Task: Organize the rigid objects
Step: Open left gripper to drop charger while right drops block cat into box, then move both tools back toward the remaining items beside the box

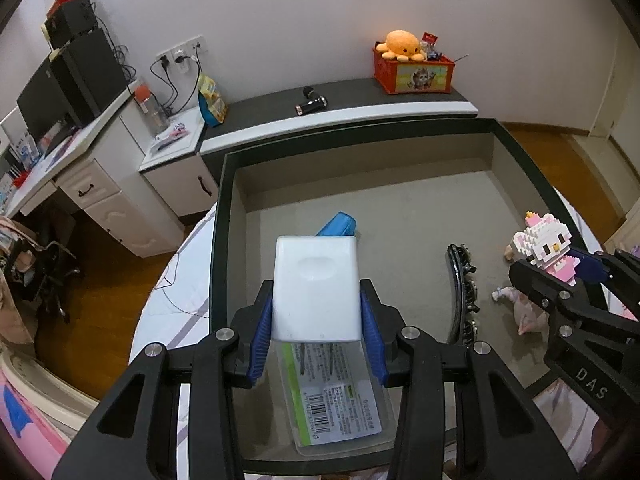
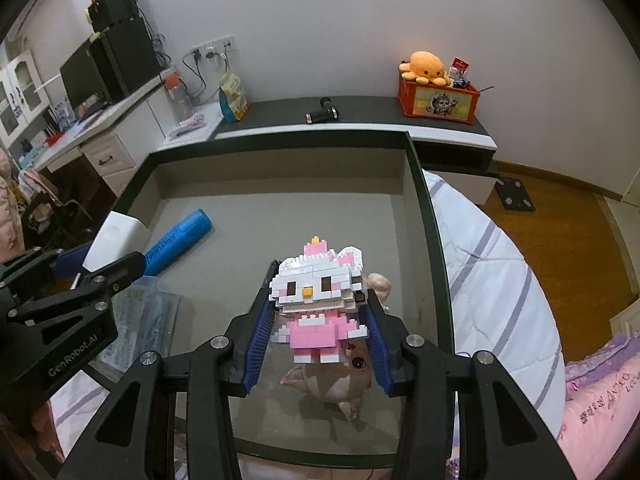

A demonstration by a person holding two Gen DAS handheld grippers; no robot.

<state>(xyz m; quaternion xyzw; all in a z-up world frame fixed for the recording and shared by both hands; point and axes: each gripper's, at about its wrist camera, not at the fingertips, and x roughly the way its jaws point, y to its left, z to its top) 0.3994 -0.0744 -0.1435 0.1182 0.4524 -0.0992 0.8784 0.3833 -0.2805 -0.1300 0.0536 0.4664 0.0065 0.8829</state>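
A: Left gripper [image 1: 317,312] is clamped on a white box [image 1: 315,288], smooth, rounded corners, a shallow oval dent in its face, both blue pads [image 1: 262,334] pressed flat on its sides, held above the grey tray [image 1: 224,216]

B: And the right gripper [image 2: 318,320] is clenched on a brick-built cat figure [image 2: 318,300], white head, pink bow, yellow crown, pink dress, upright between the fingers, hanging over the tray's right half

A: Under the white box lies a clear plastic pack [image 1: 340,396] with a green-edged label and barcode, and a blue marker [image 2: 180,240] angles across the floor beyond it

B: A black hair clip [image 1: 464,292] sits in the middle, a pale pink toy figure [image 2: 344,380] beneath the cat
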